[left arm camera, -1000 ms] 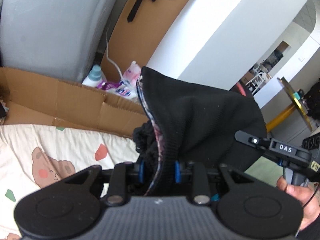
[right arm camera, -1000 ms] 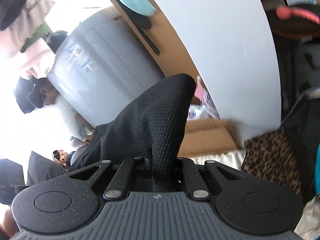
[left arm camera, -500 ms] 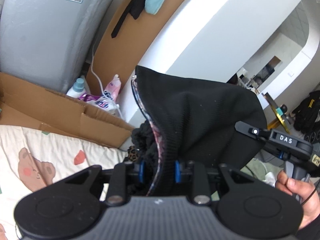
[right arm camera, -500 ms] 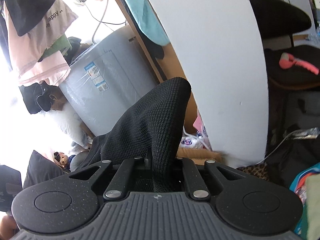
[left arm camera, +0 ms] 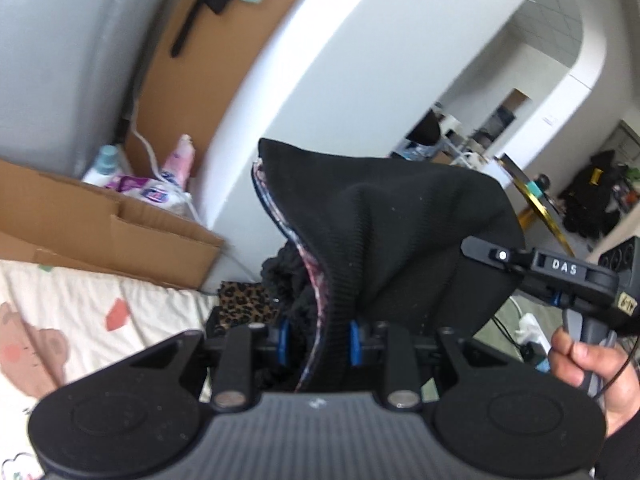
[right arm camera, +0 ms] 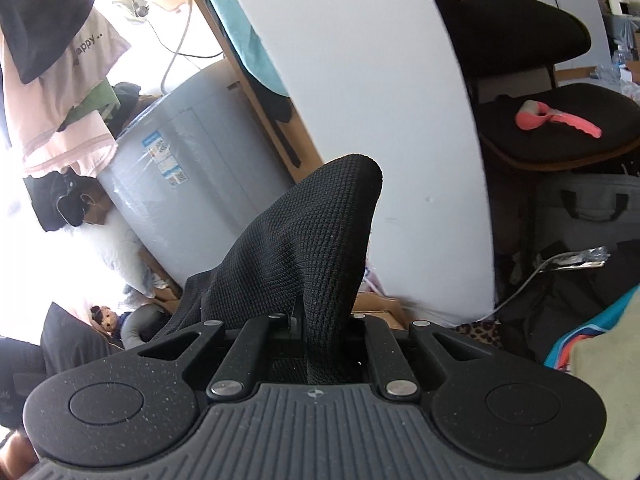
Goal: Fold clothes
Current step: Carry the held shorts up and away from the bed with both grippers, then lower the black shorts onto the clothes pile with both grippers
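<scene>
Holding a black knit garment [left arm camera: 400, 232] up in the middle of the frame, the left gripper [left arm camera: 320, 340] pinches its thick edge. The right gripper [right arm camera: 324, 344] is pressed nearly flat together on another bunch of the same cloth. Since a second ago both hands have lifted, and the bear sheet [left arm camera: 80, 320] has slid to the lower left corner. The garment now seems to hang free of the bed, likely ready to be spread out and folded.
</scene>
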Action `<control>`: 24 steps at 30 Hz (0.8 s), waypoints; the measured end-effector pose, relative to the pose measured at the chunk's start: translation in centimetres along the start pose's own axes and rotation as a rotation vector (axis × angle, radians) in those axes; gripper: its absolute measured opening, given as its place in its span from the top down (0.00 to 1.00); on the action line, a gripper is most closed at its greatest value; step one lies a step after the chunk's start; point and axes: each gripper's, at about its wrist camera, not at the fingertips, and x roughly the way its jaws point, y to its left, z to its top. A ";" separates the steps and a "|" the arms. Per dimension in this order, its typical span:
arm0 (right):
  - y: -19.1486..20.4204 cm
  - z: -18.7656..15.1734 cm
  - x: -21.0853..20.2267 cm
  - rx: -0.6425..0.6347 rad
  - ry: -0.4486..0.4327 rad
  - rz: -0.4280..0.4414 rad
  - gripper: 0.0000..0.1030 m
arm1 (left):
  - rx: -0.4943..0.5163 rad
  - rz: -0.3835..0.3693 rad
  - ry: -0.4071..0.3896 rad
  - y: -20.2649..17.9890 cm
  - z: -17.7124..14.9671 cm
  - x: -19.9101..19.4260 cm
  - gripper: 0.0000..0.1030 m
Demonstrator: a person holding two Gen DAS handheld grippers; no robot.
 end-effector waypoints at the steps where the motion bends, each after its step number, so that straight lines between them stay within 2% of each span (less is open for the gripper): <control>1: -0.8 -0.5 -0.1 -0.003 -0.003 -0.006 0.94 | 0.001 -0.013 -0.002 0.1 -0.4 0.7 0.72; 11: -7.1 -4.5 0.9 -0.012 0.014 -0.070 0.94 | -0.001 -0.124 0.034 2.0 -5.4 7.6 0.72; 24: -13.6 -7.9 5.6 -0.029 0.048 -0.127 0.94 | -0.055 -0.176 0.029 5.0 -10.1 15.3 0.72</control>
